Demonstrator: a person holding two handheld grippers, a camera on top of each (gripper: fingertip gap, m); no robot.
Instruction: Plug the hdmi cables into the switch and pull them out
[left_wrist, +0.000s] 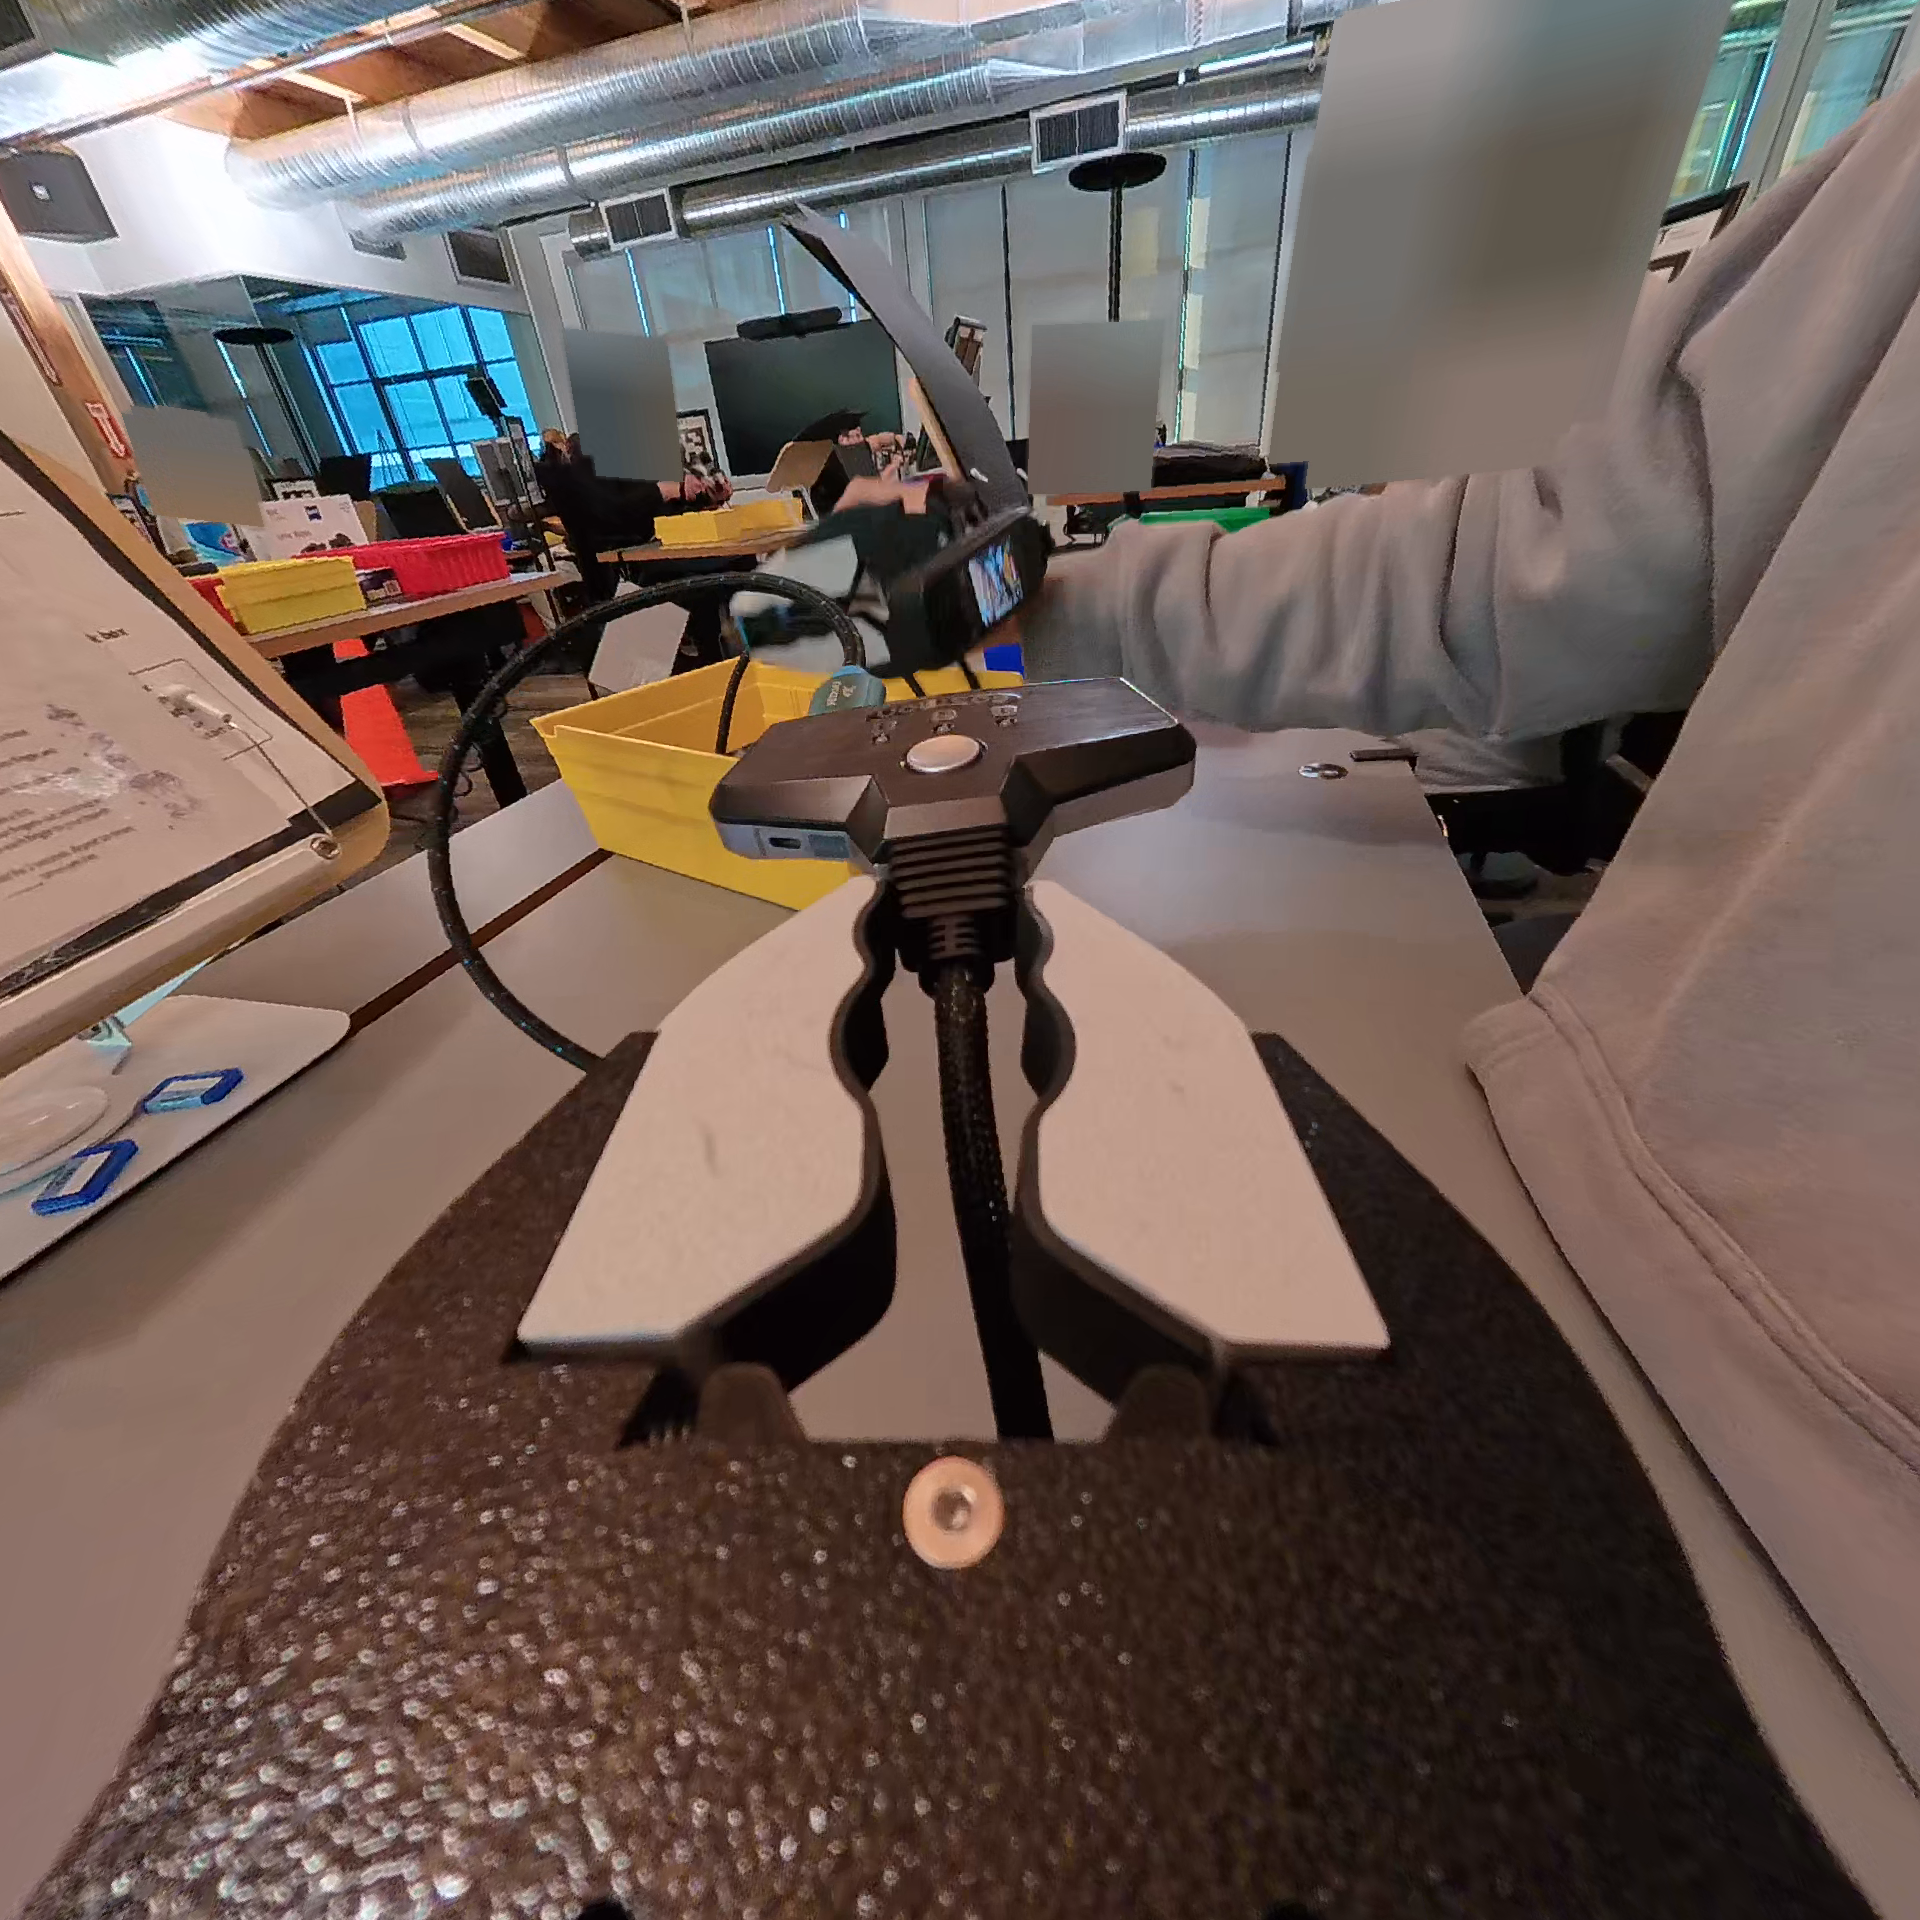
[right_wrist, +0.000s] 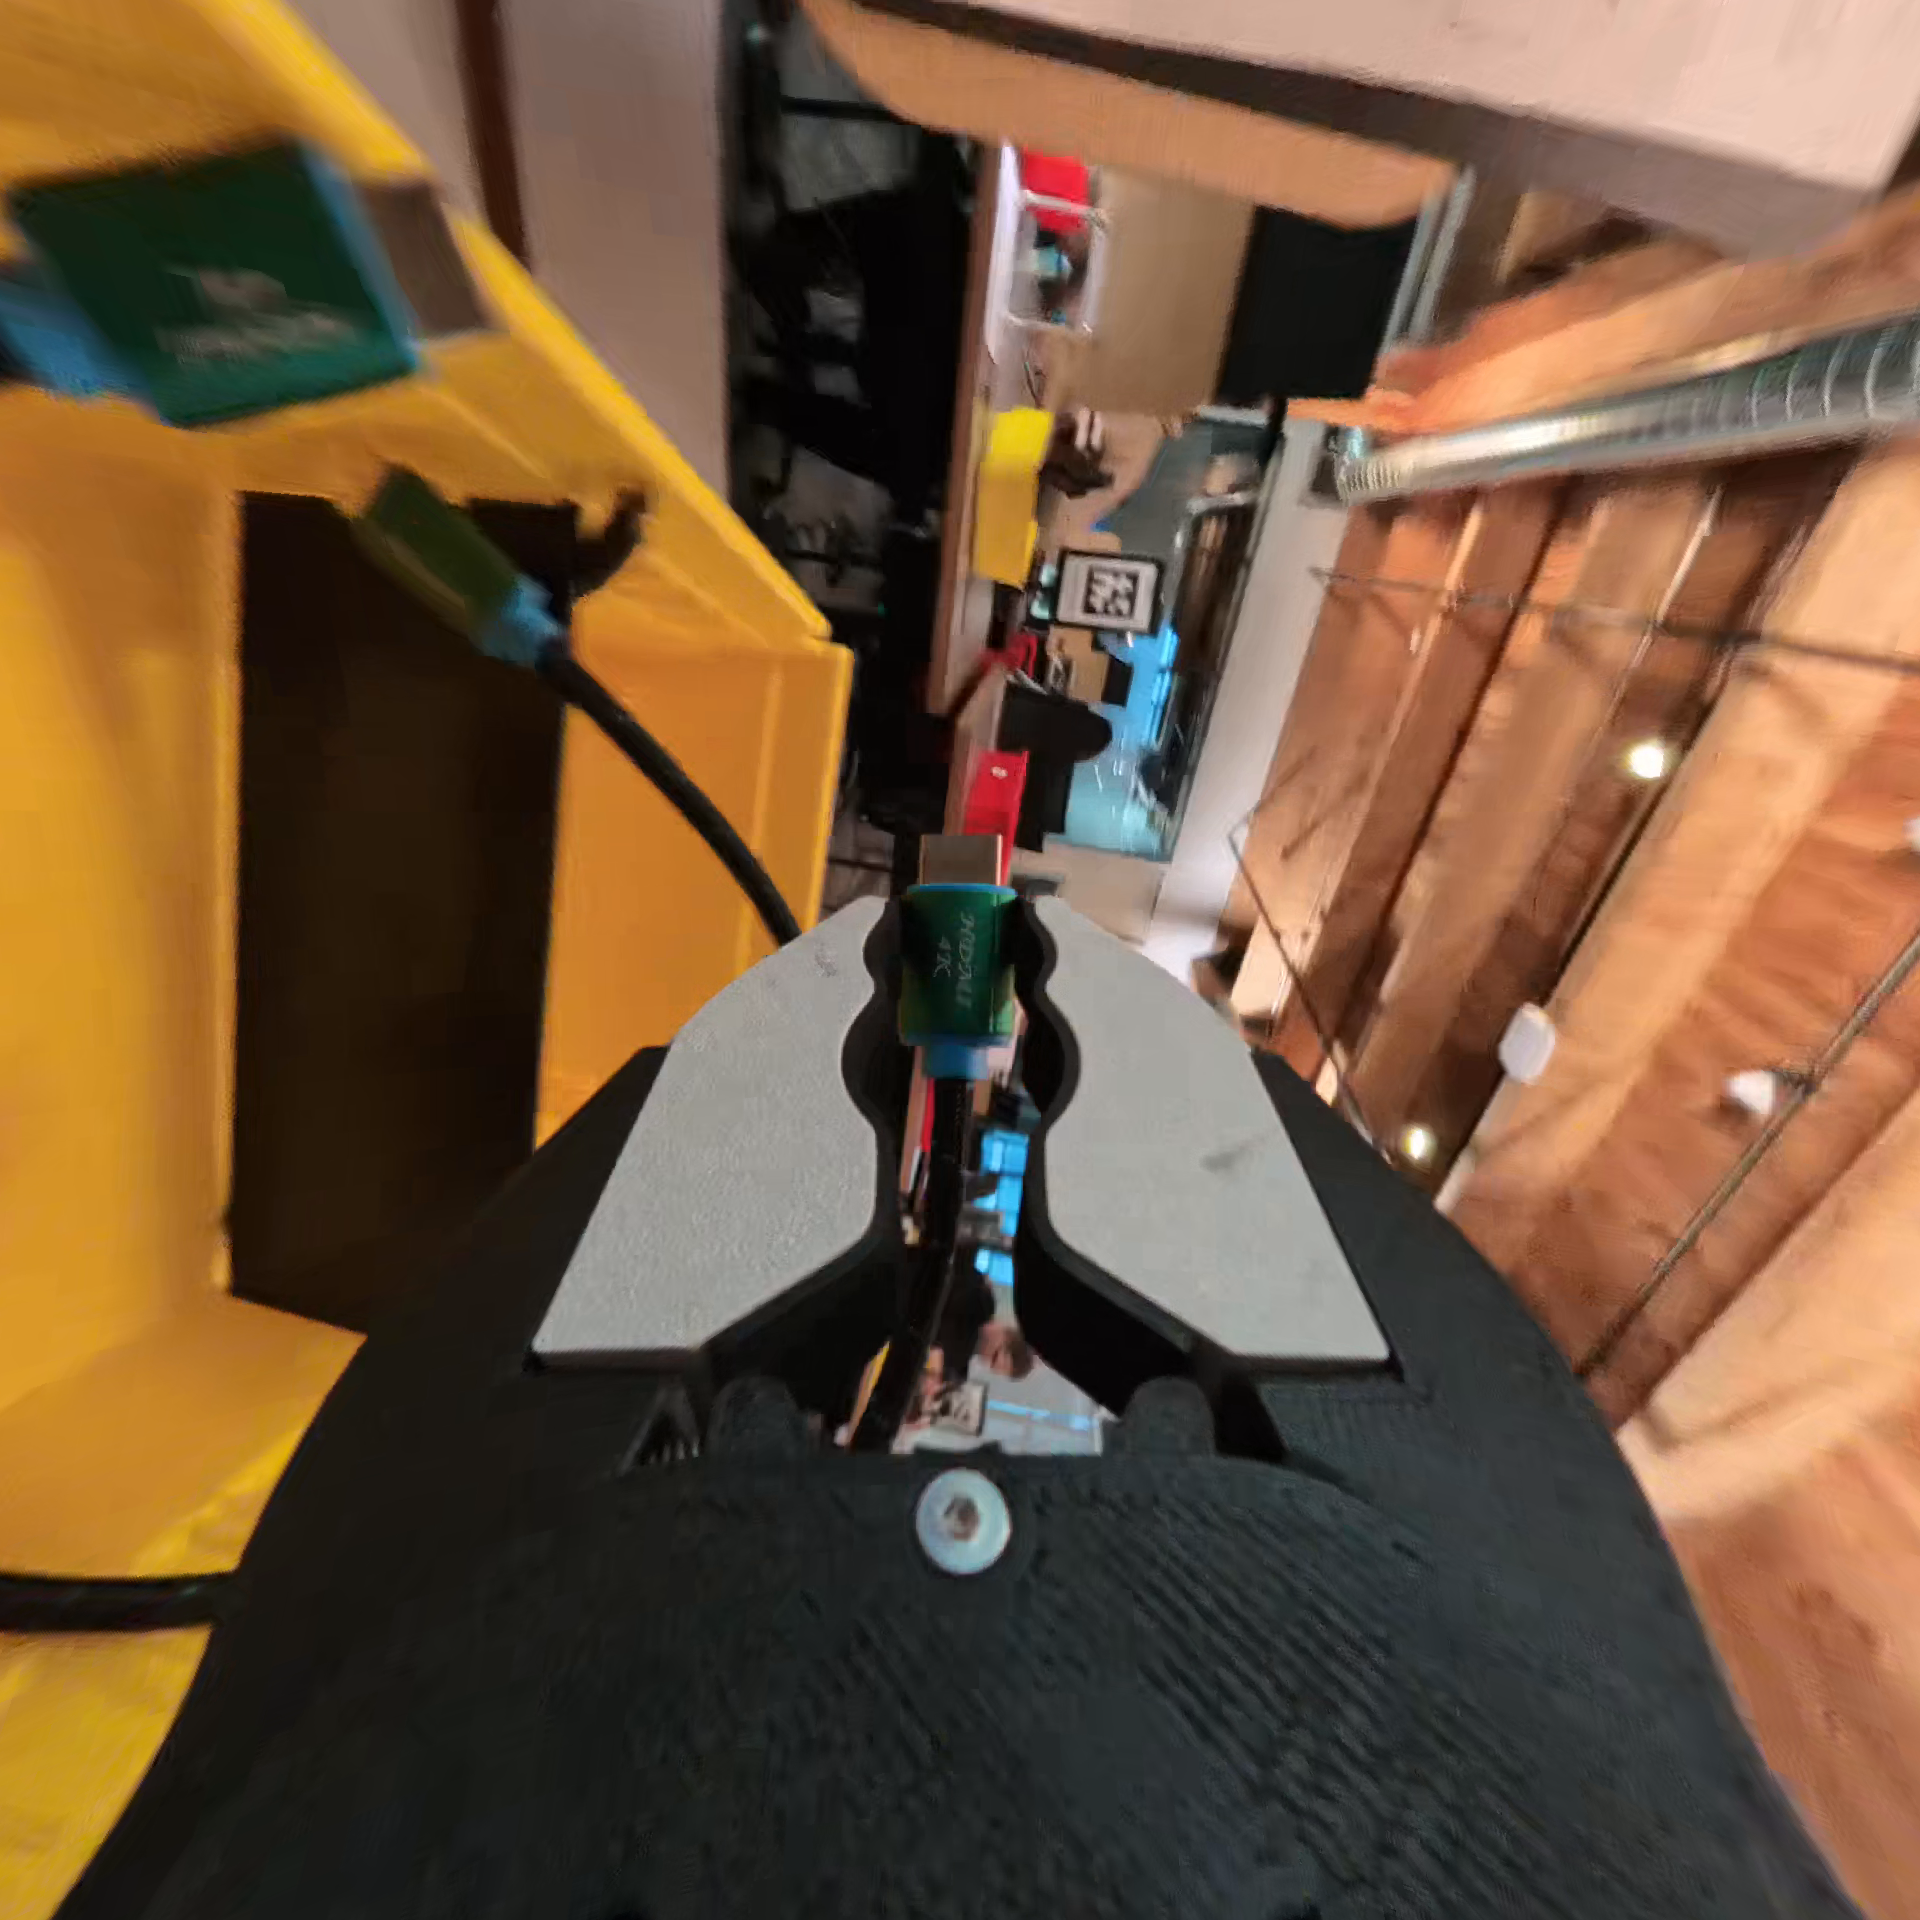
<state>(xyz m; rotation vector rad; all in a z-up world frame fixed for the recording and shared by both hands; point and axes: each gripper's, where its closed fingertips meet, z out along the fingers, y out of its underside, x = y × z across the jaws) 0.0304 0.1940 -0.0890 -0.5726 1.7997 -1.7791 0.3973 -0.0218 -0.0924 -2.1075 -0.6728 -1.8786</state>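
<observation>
A: While clamped on the ribbed neck of the switch (left_wrist: 951, 764), the left gripper (left_wrist: 951, 920) holds it above the grey table (left_wrist: 1247, 894).

B: The right gripper (right_wrist: 958, 961) pinches a green HDMI plug (right_wrist: 956, 966) beside the yellow bin (right_wrist: 665, 582), where two more plugs (right_wrist: 208, 281) hang.

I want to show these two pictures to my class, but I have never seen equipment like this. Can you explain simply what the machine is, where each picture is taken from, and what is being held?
There is no robot here: a person holds a two-finger gripper in each hand, and each picture comes from a camera on one gripper, looking along its fingers.

In the left wrist view, the left gripper is shut on the ribbed neck of the black HDMI switch, held above a grey table. Behind it sits a yellow bin.

The right wrist view is tilted sideways. The right gripper is shut on a green HDMI plug, its metal tip pointing forward. Two more green plugs show blurred near the bin.
</observation>
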